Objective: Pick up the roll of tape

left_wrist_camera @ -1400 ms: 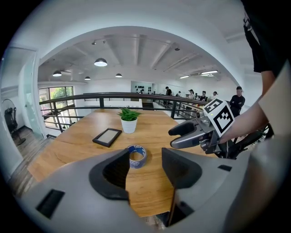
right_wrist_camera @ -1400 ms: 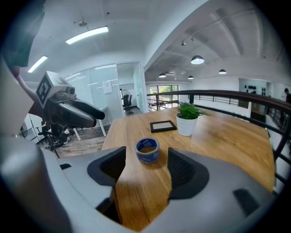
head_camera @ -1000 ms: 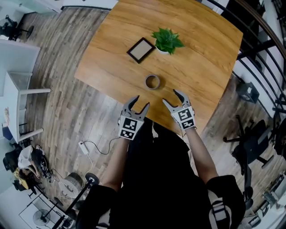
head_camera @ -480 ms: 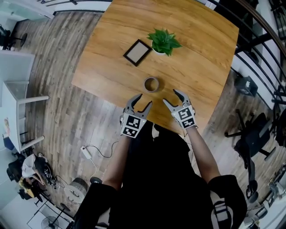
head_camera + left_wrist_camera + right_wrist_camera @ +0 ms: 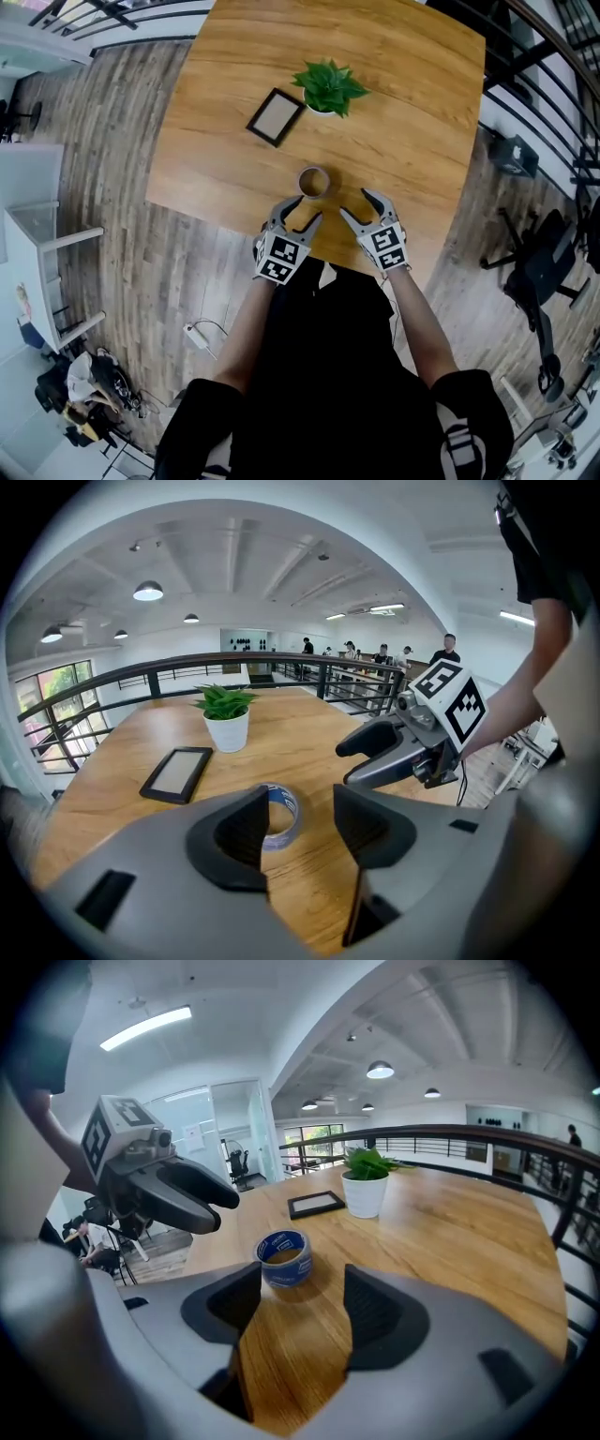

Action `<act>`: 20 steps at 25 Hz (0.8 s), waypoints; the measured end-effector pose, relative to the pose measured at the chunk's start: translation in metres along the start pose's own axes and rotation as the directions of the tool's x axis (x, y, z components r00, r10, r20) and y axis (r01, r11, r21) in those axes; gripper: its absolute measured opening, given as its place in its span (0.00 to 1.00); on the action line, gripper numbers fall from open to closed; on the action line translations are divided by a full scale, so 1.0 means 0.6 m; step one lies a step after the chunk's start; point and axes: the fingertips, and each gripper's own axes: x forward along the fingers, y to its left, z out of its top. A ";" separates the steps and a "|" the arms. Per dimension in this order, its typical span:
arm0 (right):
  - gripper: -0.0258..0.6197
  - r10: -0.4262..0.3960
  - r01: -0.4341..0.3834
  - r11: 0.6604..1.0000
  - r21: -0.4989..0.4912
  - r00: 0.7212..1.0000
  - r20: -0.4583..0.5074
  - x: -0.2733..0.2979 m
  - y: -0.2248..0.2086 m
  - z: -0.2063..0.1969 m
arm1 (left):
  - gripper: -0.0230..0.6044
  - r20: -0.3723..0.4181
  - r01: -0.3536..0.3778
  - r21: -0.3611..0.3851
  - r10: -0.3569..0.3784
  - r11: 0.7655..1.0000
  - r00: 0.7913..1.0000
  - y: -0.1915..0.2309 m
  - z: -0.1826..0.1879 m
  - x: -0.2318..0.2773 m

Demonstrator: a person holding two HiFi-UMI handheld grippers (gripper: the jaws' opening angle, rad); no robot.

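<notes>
The roll of tape (image 5: 314, 181), blue outside with a brown core, lies flat on the wooden table (image 5: 225, 112) close to its near edge. My left gripper (image 5: 302, 211) is just short of it at the near left, open, with nothing between its fingers. In the left gripper view the tape roll (image 5: 281, 816) shows through the gap of the left gripper (image 5: 300, 822). My right gripper (image 5: 357, 203) hovers at the near right of the roll, open and empty. From the right gripper view the tape roll (image 5: 284, 1258) sits a short way ahead of the right gripper (image 5: 302, 1312).
A small potted plant (image 5: 328, 86) and a dark picture frame (image 5: 275, 117) stand farther back on the table. Wood flooring lies to the left, and a black railing (image 5: 534, 56) and a chair (image 5: 553, 272) to the right. Each gripper appears in the other's view: the right gripper (image 5: 347, 766), the left gripper (image 5: 223, 1213).
Both grippers have sunk toward the table. The left one has moved forward and now sits closer to the tape roll. The roll itself has not moved on the table.
</notes>
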 end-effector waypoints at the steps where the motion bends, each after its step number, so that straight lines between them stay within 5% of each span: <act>1: 0.49 -0.011 0.011 1.000 0.013 1.000 0.001 -0.001 0.000 -0.004 | 0.39 -0.004 0.007 0.002 -0.007 1.000 1.000 0.003 -0.002 0.003; 12: 0.49 -0.115 0.117 0.988 0.100 0.993 -0.030 -0.007 -0.016 -0.045 | 0.39 -0.093 0.136 0.092 -0.127 0.986 0.987 0.007 -0.032 0.056; 20: 0.49 -0.153 0.157 0.976 0.152 0.988 -0.036 0.002 0.000 -0.064 | 0.36 -0.206 0.223 0.237 -0.175 0.946 0.963 0.004 -0.076 0.086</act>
